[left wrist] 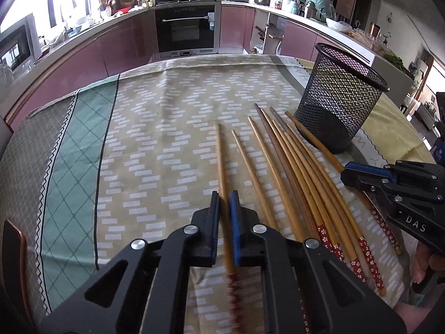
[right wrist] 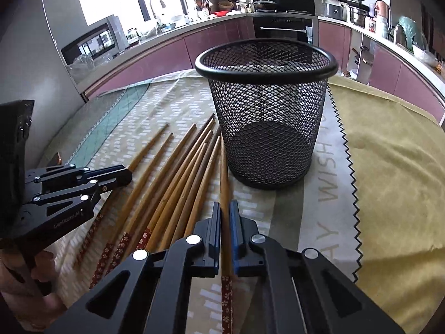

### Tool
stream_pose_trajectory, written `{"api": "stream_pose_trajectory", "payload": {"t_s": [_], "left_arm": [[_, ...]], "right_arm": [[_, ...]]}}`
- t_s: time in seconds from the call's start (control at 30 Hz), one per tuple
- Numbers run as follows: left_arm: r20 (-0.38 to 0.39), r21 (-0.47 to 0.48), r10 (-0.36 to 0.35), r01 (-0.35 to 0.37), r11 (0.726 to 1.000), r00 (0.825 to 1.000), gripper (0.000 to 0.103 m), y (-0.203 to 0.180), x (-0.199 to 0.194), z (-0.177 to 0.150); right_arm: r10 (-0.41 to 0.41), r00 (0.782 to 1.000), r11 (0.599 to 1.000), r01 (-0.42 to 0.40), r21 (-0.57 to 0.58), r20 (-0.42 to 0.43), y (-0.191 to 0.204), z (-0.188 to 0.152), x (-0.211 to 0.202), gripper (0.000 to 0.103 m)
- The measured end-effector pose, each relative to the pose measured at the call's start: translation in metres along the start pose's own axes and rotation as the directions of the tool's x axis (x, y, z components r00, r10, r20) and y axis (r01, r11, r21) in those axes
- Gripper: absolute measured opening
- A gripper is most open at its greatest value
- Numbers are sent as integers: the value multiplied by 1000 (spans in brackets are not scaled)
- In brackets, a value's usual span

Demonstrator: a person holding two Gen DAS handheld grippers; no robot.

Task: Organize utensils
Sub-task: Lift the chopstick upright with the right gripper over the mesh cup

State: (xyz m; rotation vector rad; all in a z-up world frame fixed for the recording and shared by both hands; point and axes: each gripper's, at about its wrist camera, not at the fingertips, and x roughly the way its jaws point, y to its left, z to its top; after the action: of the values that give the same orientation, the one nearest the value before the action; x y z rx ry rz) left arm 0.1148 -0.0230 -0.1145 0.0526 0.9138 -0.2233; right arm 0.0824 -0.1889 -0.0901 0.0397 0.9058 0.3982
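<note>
Chopsticks (left wrist: 294,167) lie in a loose fan on the bench's cloth (left wrist: 155,128), none yet in the cup, so the sorting has, by my reading, barely begun: all are left to move. Nearest, the left tongs (left wrist: 224,203) are closed on the leftmost stick (left wrist: 221,156), which runs between the pads and away over the cloth. The right tongs (right wrist: 225,211) are likewise closed on the rightmost stick (right wrist: 224,167), the one whose tip lies beside the cup's foot. Between these two, the rest rest side by side, some overlapping. They are slim tapered wood, honey to darker brown, with red flower-printed bands at the thick near ends. Beyond them stands the black mesh cup (right wrist: 267,128), upright and empty, just past the stick tips.
</note>
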Motion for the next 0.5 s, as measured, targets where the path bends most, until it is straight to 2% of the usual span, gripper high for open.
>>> {"api": "stream_pose_trajectory", "payload": {"t_s": [0.1, 0.27, 0.5], "left_arm": [[9, -6, -8, 8, 1000, 1000, 8, 4, -6, -1], [44, -14, -72, 72, 997, 996, 8, 9, -30, 3], [156, 28, -163, 160, 987, 974, 8, 8, -79, 19]], "right_arm": [[26, 999, 1000, -26, -11, 27, 1, -1, -12, 6], [89, 993, 996, -88, -18, 82, 1, 0, -36, 6], [152, 967, 988, -151, -18, 204, -4, 9, -79, 6]]}}
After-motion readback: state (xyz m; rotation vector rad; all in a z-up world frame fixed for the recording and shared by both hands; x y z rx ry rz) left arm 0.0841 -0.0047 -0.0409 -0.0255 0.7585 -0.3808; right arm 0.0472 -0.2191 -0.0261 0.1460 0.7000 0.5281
